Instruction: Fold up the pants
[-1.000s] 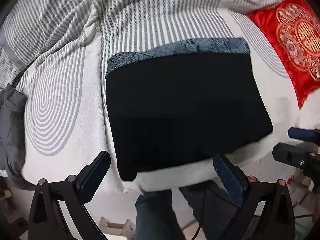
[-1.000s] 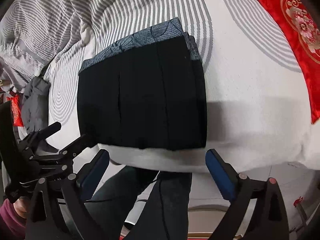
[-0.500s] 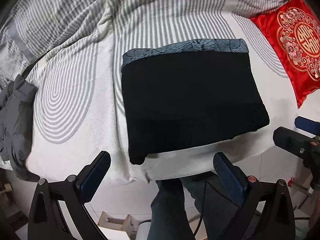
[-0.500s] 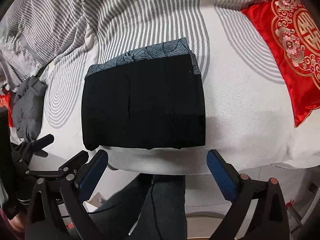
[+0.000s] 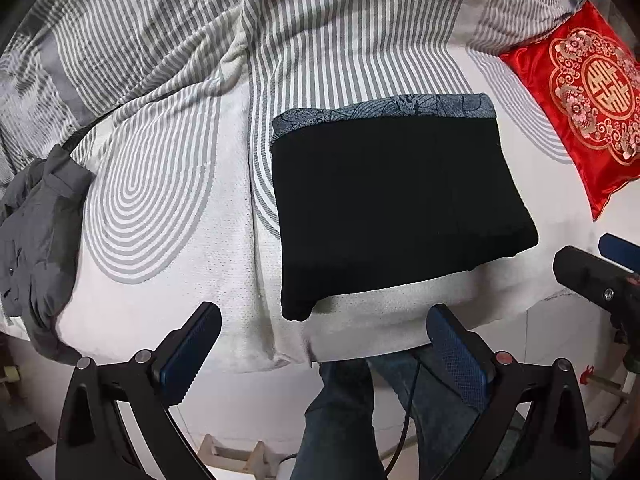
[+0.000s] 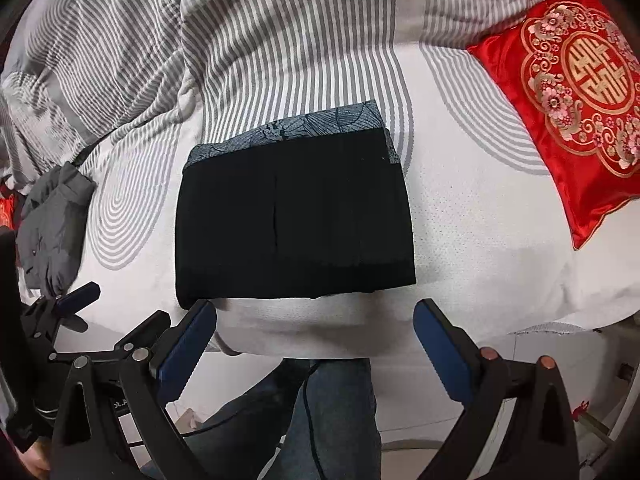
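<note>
The black pants (image 5: 396, 208) lie folded into a flat rectangle on the bed near its front edge, with a blue-grey patterned band along the far side; they also show in the right wrist view (image 6: 296, 220). My left gripper (image 5: 324, 332) is open and empty, held above the bed's front edge, short of the pants. My right gripper (image 6: 316, 328) is open and empty, just short of the pants' near edge. The right gripper shows at the right edge of the left wrist view (image 5: 600, 272). The left gripper shows at the left of the right wrist view (image 6: 80, 320).
The bed (image 5: 168, 280) has a white and grey striped cover, with a bunched striped quilt (image 5: 200, 32) at the back. A red embroidered cushion (image 5: 588, 96) lies at the right. A grey garment (image 5: 36, 232) lies at the left edge. The person's jeans-clad legs (image 5: 352, 412) stand below.
Both grippers have pulled back and up from the bed, so the folded pants look smaller and farther. The pants have not moved. Both grippers stay open.
</note>
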`<action>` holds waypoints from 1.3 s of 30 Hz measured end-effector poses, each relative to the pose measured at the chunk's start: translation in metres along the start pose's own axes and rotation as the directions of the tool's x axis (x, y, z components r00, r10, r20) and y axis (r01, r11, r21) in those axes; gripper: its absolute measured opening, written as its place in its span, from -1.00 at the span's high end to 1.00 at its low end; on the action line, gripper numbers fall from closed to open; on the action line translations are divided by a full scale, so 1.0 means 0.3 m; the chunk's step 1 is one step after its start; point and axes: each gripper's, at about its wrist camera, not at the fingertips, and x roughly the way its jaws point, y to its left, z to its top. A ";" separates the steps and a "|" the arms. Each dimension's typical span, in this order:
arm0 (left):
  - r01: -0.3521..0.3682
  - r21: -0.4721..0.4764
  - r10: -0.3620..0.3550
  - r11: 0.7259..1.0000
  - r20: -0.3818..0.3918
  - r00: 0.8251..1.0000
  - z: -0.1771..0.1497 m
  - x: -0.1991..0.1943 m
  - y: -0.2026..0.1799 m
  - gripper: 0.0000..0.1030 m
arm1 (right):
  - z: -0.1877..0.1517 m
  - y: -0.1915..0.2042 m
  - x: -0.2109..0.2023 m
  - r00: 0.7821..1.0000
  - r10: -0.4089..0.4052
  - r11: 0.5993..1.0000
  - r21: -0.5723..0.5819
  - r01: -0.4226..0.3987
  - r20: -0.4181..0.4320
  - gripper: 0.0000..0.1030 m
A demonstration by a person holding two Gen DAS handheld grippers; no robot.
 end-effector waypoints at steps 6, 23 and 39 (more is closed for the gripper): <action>-0.004 0.004 0.004 1.000 0.029 1.000 -0.011 -0.031 0.013 -1.00 | -0.020 0.011 -0.030 1.000 -0.016 1.000 0.003 0.016 0.020 -0.93; 0.001 -0.013 0.000 1.000 0.072 0.997 -0.044 -0.072 0.040 -1.00 | -0.051 0.035 -0.073 0.998 -0.042 0.999 -0.003 0.042 0.053 -0.93; -0.001 -0.009 0.002 1.000 0.084 0.996 -0.040 -0.082 0.042 -1.00 | -0.041 0.043 -0.083 0.997 -0.053 0.998 -0.014 0.054 0.060 -0.93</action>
